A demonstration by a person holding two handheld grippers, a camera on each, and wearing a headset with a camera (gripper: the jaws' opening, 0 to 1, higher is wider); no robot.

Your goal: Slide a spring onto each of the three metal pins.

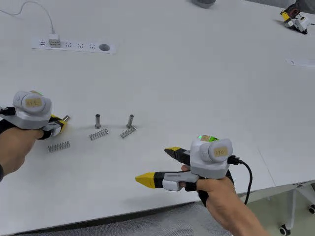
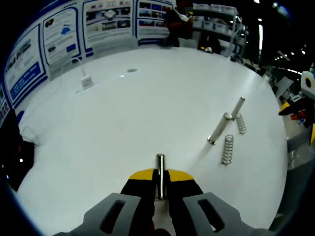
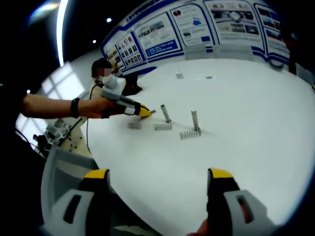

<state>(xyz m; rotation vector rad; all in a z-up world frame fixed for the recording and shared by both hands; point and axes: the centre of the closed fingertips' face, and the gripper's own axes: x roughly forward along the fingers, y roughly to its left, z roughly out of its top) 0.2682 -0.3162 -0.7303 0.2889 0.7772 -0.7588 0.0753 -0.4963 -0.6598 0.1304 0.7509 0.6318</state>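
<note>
Steel pin (image 2: 160, 164) pinched in left tool (image 2: 160, 177); right tool (image 3: 157, 173) gapes wide, empty. Three pins (image 1: 97, 120), three springs (image 1: 99, 134) total.

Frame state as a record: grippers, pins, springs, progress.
left gripper: shut on a metal pin
right gripper: open, holding nothing, near the table's front edge
upright pins: two, standing on the table
springs: three, lying flat on the table
progress: no spring on any pin yet
other: power strip at far left
</note>
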